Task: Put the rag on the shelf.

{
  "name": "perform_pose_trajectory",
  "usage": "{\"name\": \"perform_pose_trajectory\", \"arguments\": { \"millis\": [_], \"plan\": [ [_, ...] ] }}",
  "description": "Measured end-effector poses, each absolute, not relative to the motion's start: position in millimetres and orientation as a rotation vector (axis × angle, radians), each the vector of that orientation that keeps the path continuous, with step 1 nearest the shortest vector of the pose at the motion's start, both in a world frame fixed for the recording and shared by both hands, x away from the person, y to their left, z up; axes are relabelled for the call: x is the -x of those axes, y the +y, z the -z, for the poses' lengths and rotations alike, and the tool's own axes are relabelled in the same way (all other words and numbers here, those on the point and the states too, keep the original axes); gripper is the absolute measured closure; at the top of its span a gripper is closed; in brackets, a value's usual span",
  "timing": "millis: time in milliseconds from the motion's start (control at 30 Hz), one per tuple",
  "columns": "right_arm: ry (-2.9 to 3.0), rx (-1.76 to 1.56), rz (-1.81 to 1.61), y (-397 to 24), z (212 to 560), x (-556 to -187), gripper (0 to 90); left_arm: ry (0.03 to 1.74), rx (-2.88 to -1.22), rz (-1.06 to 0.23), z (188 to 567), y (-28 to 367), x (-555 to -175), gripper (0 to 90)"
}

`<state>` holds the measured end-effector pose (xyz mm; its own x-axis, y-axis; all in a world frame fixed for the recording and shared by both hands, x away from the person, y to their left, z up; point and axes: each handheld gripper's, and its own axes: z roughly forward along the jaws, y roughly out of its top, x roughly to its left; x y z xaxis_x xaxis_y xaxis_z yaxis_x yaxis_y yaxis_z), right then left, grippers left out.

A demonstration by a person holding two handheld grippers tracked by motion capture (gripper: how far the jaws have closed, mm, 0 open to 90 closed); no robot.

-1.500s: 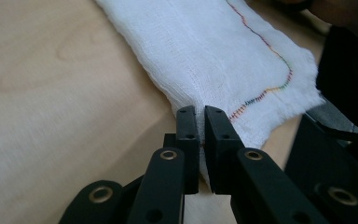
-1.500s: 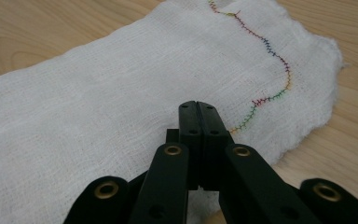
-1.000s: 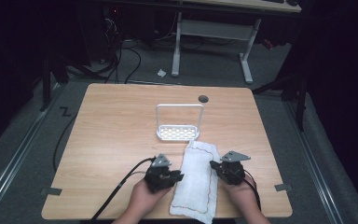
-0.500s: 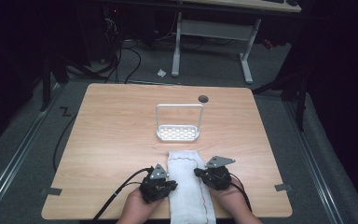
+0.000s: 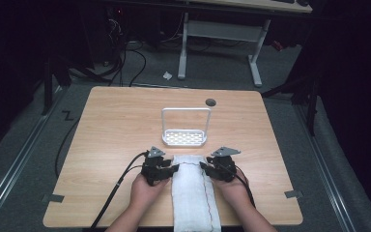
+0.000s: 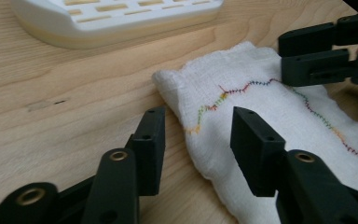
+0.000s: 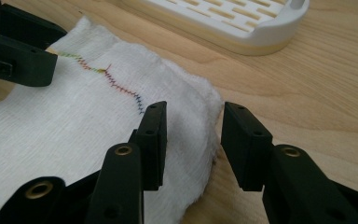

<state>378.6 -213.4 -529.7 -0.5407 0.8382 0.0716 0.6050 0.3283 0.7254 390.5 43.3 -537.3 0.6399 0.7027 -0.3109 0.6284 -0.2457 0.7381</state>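
Observation:
A white folded cloth (image 5: 192,193) with a coloured zigzag stitch lies lengthwise near the table's front edge. Its near end reaches past that edge. My left gripper (image 5: 174,168) sits at the cloth's far left corner. In the left gripper view the gripper (image 6: 196,122) is open and the cloth (image 6: 261,107) edge lies between the jaws. My right gripper (image 5: 204,166) sits at the far right corner. In the right gripper view the gripper (image 7: 193,114) is open too, with the cloth (image 7: 65,116) edge in the gap.
A white slotted rack (image 5: 185,137) with an upright wire frame stands just beyond the cloth, mid-table. A dark round hole (image 5: 210,102) marks the table's far side. Cables trail from the grippers off the front left. Bare wood (image 5: 101,145) lies left and right.
Both grippers have drawn back toward the near edge. The cloth came with them, away from the rack, and now lies straight instead of slanted.

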Motion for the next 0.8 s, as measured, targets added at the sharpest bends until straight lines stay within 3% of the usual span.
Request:
{"name": "perform_pose_trajectory", "arguments": {
  "millis": [67, 200, 367, 800],
  "plan": [
    [2.285, -1.298, -1.058, -213, 532, -382, 61.2, 1.054, -1.946, -0.089, 538, 42, -392, 61.0],
    [2.292, -1.262, -1.064, -208, 533, -378, 70.2, 1.059, -1.957, -0.077, 538, 42, -391, 72.7],
    [2.296, -1.252, -1.096, -207, 535, -376, 80.4, 1.063, -1.954, -0.087, 539, 42, -391, 81.1],
    [2.218, -1.157, -1.152, -206, 515, -361, 82.4, 0.981, -1.87, -0.169, 521, 47, -374, 84.7]
  ]
}}
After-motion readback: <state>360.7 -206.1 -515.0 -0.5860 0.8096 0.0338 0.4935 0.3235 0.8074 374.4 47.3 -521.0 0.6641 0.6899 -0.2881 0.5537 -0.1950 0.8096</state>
